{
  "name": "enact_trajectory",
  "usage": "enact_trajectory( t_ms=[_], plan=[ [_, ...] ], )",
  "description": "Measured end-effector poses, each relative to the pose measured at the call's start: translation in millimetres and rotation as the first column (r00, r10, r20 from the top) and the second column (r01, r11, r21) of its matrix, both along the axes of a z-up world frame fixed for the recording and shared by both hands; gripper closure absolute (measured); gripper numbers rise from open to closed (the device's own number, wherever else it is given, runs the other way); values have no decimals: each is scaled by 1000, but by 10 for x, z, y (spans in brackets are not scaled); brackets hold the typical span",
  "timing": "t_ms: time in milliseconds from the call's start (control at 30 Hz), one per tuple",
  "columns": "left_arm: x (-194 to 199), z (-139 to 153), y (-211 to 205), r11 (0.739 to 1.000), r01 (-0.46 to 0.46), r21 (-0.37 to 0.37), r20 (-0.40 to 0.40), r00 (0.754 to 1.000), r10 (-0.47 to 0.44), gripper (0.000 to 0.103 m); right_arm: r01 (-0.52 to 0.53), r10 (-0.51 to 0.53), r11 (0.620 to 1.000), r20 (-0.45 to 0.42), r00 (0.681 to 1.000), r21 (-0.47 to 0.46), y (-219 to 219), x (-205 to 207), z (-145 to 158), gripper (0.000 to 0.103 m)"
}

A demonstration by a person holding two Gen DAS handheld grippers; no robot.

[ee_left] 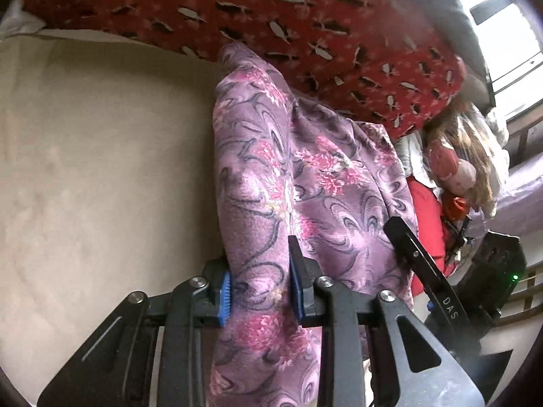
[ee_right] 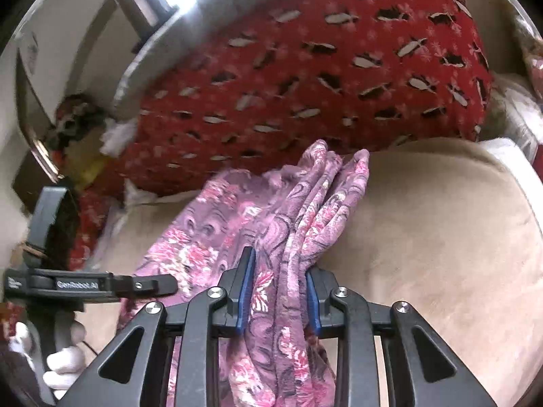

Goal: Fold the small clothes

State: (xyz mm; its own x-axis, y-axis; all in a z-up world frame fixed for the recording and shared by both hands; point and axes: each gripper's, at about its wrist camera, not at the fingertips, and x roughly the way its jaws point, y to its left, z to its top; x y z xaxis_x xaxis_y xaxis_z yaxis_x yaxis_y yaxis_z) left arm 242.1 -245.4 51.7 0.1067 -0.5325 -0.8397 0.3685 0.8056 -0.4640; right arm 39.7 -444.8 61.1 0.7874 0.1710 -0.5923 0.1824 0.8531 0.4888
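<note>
red patterned pillow (ee_left: 305, 27) | beige cushion (ee_left: 101, 169) | doll (ee_left: 454, 169) | window (ee_left: 509, 17)

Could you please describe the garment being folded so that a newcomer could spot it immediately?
Start at the broad beige cushioned surface, bordered behind by a red blanket with pale leaf shapes. On the beige lies the purple fleecy floral cloth, gripped by the left gripper and right gripper. Only it has pink flowers and dark swirls.

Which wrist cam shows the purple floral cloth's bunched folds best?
Right wrist view: the purple floral cloth gathers into several distinct pleats running up from the right gripper, with a flatter part spreading left. Left wrist view shows the same cloth mostly as one broad draped sheet clamped in the left gripper, its layers hard to separate.
</note>
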Motion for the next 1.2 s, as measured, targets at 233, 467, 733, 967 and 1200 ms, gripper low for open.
enact_trajectory(
  t_ms=[233, 467, 733, 967, 1200],
  plan=[
    [-460, -15, 792, 998, -59, -15, -17, 998, 59, 78, -103, 97, 983, 47, 994, 150, 551, -400, -121, 76],
    [-607, -562, 1258, 994, -91, 53, -125, 987, 97, 69, -8, 69, 934, -159, 985, 357, 646, -620, -937, 65],
    [-269, -50, 923, 997, -73, 33, 51, 996, 71, 70, -10, 18, 986, -45, 999, 166, 593, -372, -260, 62],
    [237, -211, 315, 987, -56, 149, 100, 994, 41, 66, -112, 109, 991, -52, 993, -73, 899, 216, -209, 66],
    [560, -416, 58, 948, -45, 316, 142, 990, -1, 62, -58, 44, 996, -182, 982, -70, 636, 345, -642, 82]
  ],
)
